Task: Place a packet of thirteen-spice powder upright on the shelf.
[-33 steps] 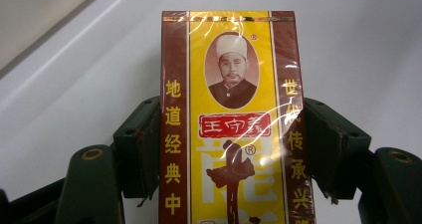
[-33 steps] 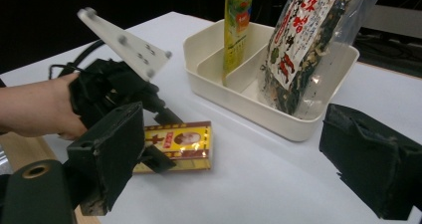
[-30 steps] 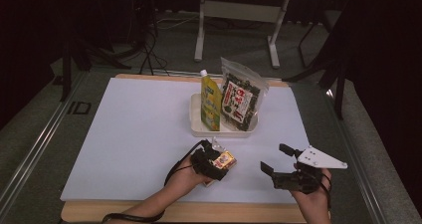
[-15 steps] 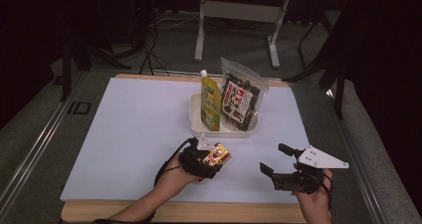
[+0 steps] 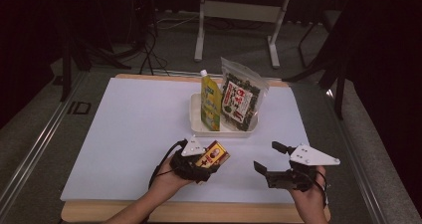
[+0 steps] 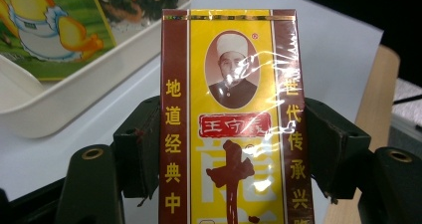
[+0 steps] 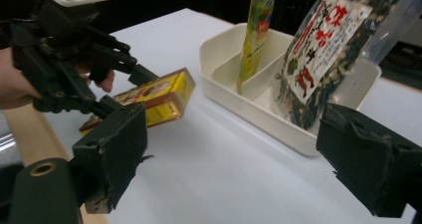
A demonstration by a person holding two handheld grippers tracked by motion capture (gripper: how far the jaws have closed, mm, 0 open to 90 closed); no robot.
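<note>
High view: left gripper [image 5: 206,163] clamps the yellow box [image 5: 213,155] — long axis along the jaws, pointing at the white tray [image 5: 225,130] just ahead. Right gripper [image 5: 271,162] sits wide, empty, farther off.

- A white sheet [image 5: 124,129] covers the table, whose wooden edge [image 5: 99,211] shows along the near side.
- Grey carpet floor [image 5: 30,134] surrounds the table.
- A metal rail [image 5: 37,134] runs along the floor at the left.
- A white desk frame [image 5: 239,10] stands behind the table.
- Dark cables [image 5: 149,50] lie on the floor at the back.
- The far room is dark.
</note>
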